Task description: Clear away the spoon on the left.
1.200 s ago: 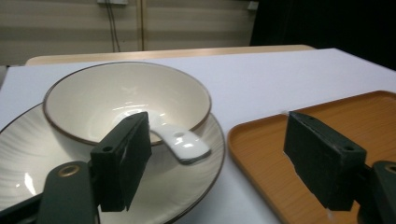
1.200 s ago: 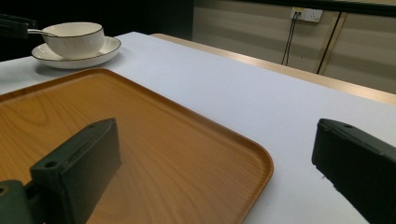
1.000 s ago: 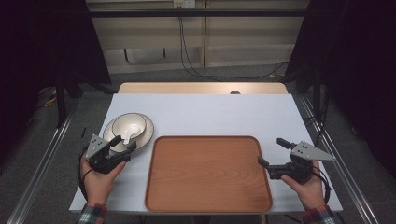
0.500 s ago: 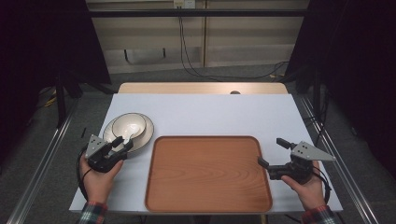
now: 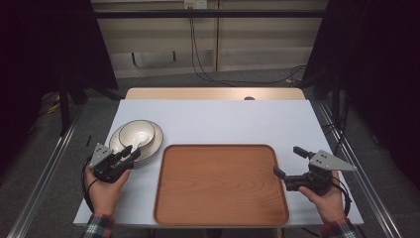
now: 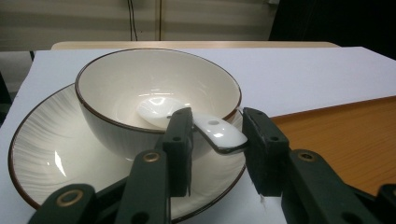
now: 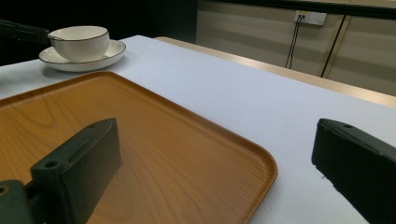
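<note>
A glossy cream bowl (image 6: pixel 154 100) with a dark rim sits on a ribbed round plate (image 6: pixel 44 154) on the white tabletop (image 5: pixel 223 121). The left tongs (image 6: pixel 219 140) have just been closing around the smooth white spoon (image 6: pixel 205 128) handle, one pad touching. The right tongs (image 5: pixel 289 162) gape apart beside the rounded wooden tray (image 5: pixel 220 186).

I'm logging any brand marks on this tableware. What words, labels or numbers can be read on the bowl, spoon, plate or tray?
None: no text shows on the bowl, the spoon, the plate or the tray; all are plain.
</note>
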Demonstrator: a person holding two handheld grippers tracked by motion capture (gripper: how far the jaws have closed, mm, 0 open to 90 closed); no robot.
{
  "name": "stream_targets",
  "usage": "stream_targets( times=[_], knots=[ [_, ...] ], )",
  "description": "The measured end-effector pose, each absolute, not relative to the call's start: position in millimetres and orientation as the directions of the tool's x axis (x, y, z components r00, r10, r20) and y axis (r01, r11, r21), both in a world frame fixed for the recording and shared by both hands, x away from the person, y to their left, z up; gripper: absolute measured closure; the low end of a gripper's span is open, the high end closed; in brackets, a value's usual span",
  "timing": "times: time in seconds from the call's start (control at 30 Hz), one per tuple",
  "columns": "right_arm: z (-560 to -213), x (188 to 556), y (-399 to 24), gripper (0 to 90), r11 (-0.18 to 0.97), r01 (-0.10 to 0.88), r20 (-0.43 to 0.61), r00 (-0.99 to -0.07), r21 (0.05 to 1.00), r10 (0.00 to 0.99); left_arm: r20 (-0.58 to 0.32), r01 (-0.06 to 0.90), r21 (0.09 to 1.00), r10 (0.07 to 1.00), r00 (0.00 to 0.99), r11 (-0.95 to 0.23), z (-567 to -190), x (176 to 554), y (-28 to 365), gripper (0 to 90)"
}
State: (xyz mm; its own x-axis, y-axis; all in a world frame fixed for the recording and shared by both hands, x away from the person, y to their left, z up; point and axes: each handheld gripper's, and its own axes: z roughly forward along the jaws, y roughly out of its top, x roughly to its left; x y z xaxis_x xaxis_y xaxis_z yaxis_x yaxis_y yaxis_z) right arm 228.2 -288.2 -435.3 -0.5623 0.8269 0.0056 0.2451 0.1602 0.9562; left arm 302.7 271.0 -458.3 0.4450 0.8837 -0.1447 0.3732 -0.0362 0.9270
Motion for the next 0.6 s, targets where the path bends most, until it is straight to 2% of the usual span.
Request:
stream_targets(
  times=[0.1,0.2,0.3,0.47,0.6],
  knots=[
    [-435.3,228.1,-288.2,1.1,0.160,0.245,0.007,-0.564,0.956,0.825,-0.147,0.369,0.929,0.886,0.440,-0.029,-457.1,303.5,272.8,66.1],
    [-435.1,227.7,-288.0,1.1,0.160,0.245,0.006,-0.564,0.956,0.826,-0.158,0.369,0.929,0.888,0.431,-0.014,-456.2,303.9,273.4,73.7],
    [-434.9,227.5,-288.4,1.1,0.161,0.246,0.008,-0.568,0.956,0.823,-0.167,0.376,0.927,0.887,0.432,-0.009,-456.6,304.6,274.4,74.7],
    [-435.2,227.8,-287.9,1.1,0.162,0.242,0.004,-0.569,0.957,0.823,-0.171,0.370,0.929,0.884,0.436,-0.002,-455.1,305.6,272.9,81.8],
    [-434.8,227.3,-288.3,1.0,0.163,0.242,0.004,-0.569,0.957,0.822,-0.175,0.368,0.930,0.886,0.428,0.005,-453.8,306.2,271.3,82.7]
  ],
)
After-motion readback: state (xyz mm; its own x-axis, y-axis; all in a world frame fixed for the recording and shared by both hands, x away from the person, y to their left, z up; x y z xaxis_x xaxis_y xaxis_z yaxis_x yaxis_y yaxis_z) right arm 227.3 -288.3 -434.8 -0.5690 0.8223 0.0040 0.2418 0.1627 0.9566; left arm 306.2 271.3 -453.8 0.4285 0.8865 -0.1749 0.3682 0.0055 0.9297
